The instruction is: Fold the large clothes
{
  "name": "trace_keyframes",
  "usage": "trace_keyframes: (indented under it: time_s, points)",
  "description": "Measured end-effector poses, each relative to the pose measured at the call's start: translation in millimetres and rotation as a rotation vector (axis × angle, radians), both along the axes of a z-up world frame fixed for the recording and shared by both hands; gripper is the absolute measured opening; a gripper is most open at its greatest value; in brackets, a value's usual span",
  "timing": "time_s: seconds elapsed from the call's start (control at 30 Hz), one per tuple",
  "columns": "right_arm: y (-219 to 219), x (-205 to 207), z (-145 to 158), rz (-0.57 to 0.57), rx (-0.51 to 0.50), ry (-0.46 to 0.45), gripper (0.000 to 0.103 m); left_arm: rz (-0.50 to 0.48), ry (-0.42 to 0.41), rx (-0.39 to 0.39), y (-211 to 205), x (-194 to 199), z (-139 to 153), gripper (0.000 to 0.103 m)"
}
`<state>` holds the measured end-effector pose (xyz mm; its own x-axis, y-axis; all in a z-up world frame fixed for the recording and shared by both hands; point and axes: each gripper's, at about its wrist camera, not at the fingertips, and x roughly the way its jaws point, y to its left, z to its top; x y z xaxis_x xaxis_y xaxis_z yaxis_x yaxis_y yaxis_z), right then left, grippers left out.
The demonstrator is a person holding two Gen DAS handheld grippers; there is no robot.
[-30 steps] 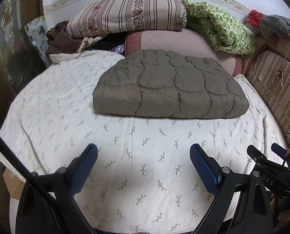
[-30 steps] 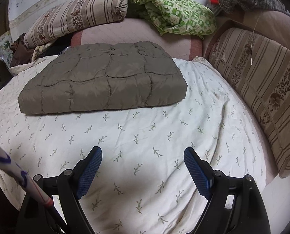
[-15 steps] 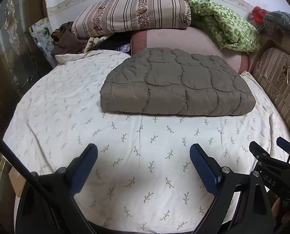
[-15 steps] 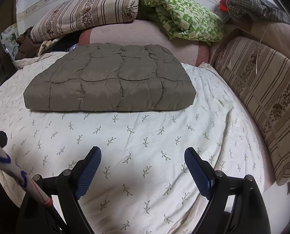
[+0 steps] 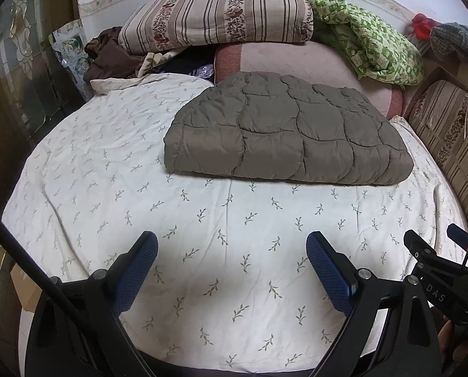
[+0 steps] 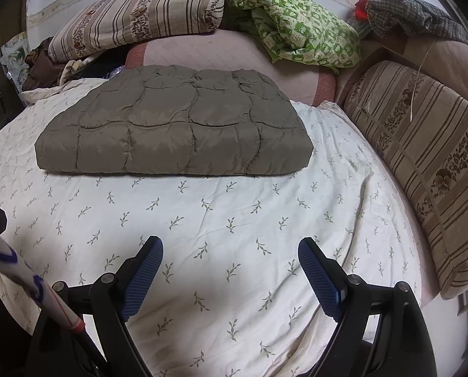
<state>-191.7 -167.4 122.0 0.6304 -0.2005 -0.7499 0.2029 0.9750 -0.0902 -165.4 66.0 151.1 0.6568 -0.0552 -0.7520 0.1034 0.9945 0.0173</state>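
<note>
Both grippers have pulled back from the bed since a second ago, so the folded quilted jacket [image 5: 284, 132] sits farther off in each view; it hasn't shifted on the leaf-print sheet [image 5: 202, 235]. Left gripper [image 5: 232, 270] and right gripper [image 6: 230, 270] hover over bare sheet, jaws spread wide, holding nothing. Jacket lies flat mid-bed, folded into a rectangle, just below the striped pillow [image 5: 215, 15] and green blanket [image 6: 296, 28], well apart from both grippers.

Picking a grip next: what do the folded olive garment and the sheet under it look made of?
Folded olive garment: probably padded synthetic shell, slight sheen, puffy stitched quilting, likely slippery. Sheet: thin matte woven fabric, maybe cotton, printed sprigs, fine creases.
</note>
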Motion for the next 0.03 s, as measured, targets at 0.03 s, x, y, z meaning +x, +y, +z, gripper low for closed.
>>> trace_keyframes:
  time_s: [0.03]
  points:
    - [1.0,-0.2,-0.4,0.001,-0.001,0.002,0.091,0.001,0.001,0.001,0.1,0.0,-0.1,0.095]
